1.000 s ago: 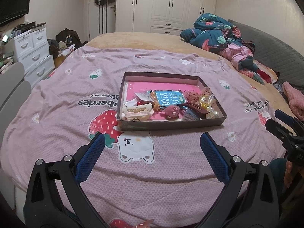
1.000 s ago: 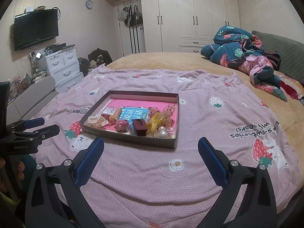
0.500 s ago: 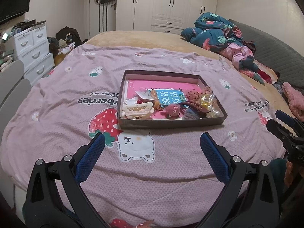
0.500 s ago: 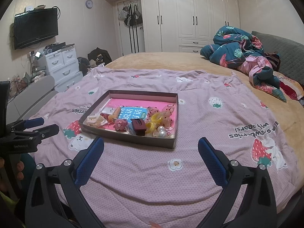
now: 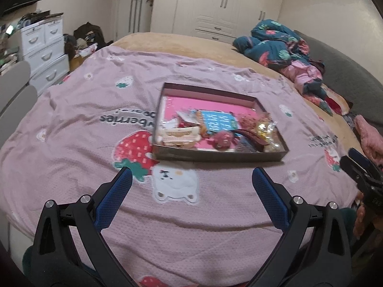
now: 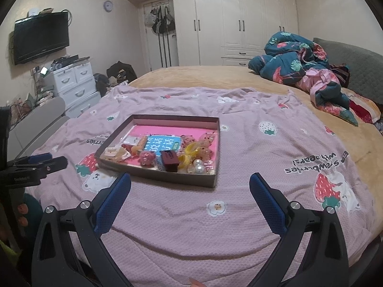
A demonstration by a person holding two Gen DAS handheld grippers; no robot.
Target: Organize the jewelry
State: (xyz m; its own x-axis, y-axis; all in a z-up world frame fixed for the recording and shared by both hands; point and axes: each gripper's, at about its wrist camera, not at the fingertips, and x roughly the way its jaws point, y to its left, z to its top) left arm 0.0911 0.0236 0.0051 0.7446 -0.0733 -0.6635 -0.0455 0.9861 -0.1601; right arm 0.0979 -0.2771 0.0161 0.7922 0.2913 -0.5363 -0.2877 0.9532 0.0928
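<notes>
Left wrist view shows the left gripper (image 5: 191,181) with its two blue-padded black fingers spread wide apart and nothing between them, hovering over the pale purple strawberry-print blanket (image 5: 71,148) that covers the bed. Just ahead of the fingertips lies a shallow rectangular brown cardboard tray with a pink floor (image 5: 208,94). Its far half is mostly bare; the near half is crowded with small pieces. Among them are a cream-coloured hair claw clip (image 5: 180,134) at the near left corner, a blue printed card (image 5: 219,122) in the middle, a fuzzy pink flower-shaped ornament (image 5: 223,138) near the front wall, and a cluster of yellow translucent pieces (image 5: 264,126) toward the right side. This view is slightly blurred, so finer pieces cannot be told apart.

From the right wrist view the right gripper (image 6: 190,183) is likewise wide open and empty, held above the blanket with the tray just beyond its left finger. Here a dark red rectangular hair clip (image 6: 170,160) sits near the front wall, with two white pearl beads (image 6: 198,167) just to its right. The left gripper appears at the left edge of this view, beside the bed edge, and the right gripper shows at the right edge of the left view. A crumpled teal floral quilt (image 6: 294,59) lies well apart on the tan sheet at the far right of the bed.
</notes>
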